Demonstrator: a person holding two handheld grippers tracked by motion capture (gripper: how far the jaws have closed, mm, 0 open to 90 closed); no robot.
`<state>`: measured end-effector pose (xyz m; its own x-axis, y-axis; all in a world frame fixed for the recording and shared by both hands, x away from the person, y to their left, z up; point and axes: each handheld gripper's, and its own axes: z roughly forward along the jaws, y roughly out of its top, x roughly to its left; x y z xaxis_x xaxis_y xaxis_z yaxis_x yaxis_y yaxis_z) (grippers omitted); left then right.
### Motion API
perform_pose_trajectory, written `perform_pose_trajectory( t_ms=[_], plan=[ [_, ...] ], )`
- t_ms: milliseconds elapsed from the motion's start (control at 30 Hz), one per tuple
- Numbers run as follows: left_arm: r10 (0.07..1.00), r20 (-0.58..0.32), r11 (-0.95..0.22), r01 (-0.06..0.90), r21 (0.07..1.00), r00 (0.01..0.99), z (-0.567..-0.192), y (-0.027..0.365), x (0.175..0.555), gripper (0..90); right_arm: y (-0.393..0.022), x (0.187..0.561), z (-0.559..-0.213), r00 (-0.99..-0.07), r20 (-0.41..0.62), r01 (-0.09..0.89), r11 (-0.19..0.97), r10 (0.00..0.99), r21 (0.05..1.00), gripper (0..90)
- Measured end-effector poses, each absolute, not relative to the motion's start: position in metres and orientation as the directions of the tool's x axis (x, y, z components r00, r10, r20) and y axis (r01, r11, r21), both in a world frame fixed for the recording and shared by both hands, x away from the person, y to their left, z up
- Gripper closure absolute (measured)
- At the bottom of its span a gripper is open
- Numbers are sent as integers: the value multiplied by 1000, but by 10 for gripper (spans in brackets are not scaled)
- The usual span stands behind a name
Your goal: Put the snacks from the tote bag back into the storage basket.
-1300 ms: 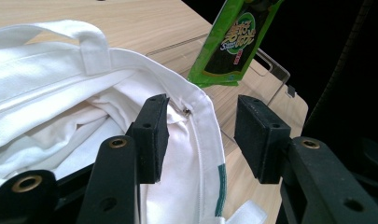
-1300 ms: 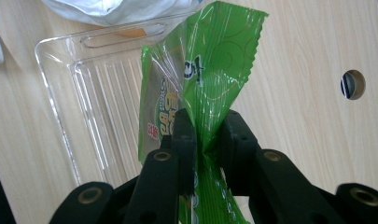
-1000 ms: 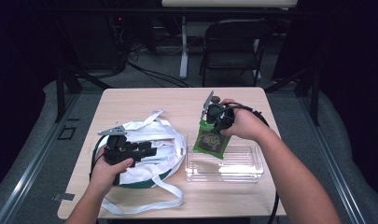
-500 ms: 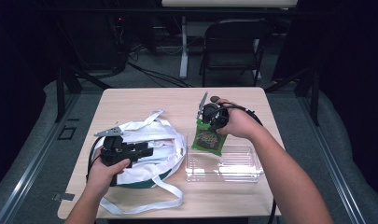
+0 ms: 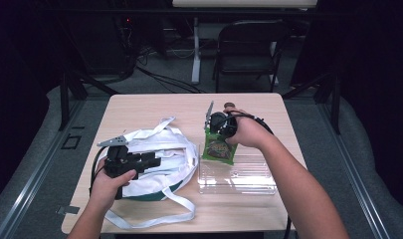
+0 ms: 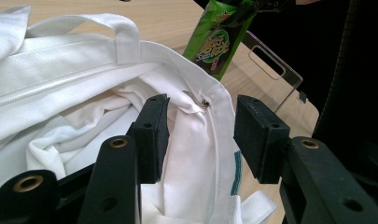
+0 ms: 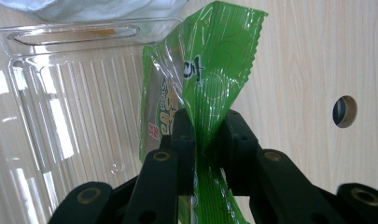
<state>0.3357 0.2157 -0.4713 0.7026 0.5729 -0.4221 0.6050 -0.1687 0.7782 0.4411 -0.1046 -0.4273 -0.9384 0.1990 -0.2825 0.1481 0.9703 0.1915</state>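
Table (image 5: 139,112): pale wood, holds everything; round hole (image 7: 345,111) in the top, seen in the right gripper view.
Chair (image 5: 249,50): dark, folding, past the far edge of the table, well apart from the work.
Floor: grey, with cables near the far table legs; very dark all round, hard to make out.
Bag (image 5: 154,149): white cloth, on the left half of the table, mouth open, long straps spread toward the near edge; green band low on one side.
Tray (image 5: 237,174): clear plastic, ribbed, just right of the bag, near the front edge; hard to see where its walls end.
Snack packet (image 5: 219,148): green, shiny, hanging above the far rim of the tray, between tray and bag; lower end close to the tray, cannot tell if touching.
Right gripper (image 5: 216,130): pinched tight on the snack packet near its top seam, pointing down.
Left gripper (image 6: 200,133): half wide, jaws on either side of the bag's rim; cannot tell if the pads press the cloth.
In the way: bag rim and strap between the packet and the inside of the bag.
Hidden: inside of the bag, folded cloth only; packet writing too small to read; a zipper pull (image 6: 204,103) just visible at the rim.
Open room: bare wood along the far half of the table and at the right edge.
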Motion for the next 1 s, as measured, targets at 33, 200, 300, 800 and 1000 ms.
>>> perform_pose_trajectory(
  t_ms=[33,200,300,800,1000],
  plan=[
    [573,-422,-169,605,778,703,-471,216,336,550,-104,441,-428,-938,-283,146,970,198,195,769],
    [574,-423,-167,606,778,701,-472,216,336,550,-100,441,-432,-938,-297,131,974,182,183,767],
    [574,-421,-166,603,780,702,-471,217,336,551,-98,441,-434,-938,-303,119,977,168,174,766],
    [576,-422,-158,603,782,700,-470,219,335,551,-87,440,-437,-932,-342,71,985,122,158,722],
    [574,-425,-159,605,780,700,-471,218,335,551,-89,440,-437,-930,-335,94,981,148,171,681]
  ],
)
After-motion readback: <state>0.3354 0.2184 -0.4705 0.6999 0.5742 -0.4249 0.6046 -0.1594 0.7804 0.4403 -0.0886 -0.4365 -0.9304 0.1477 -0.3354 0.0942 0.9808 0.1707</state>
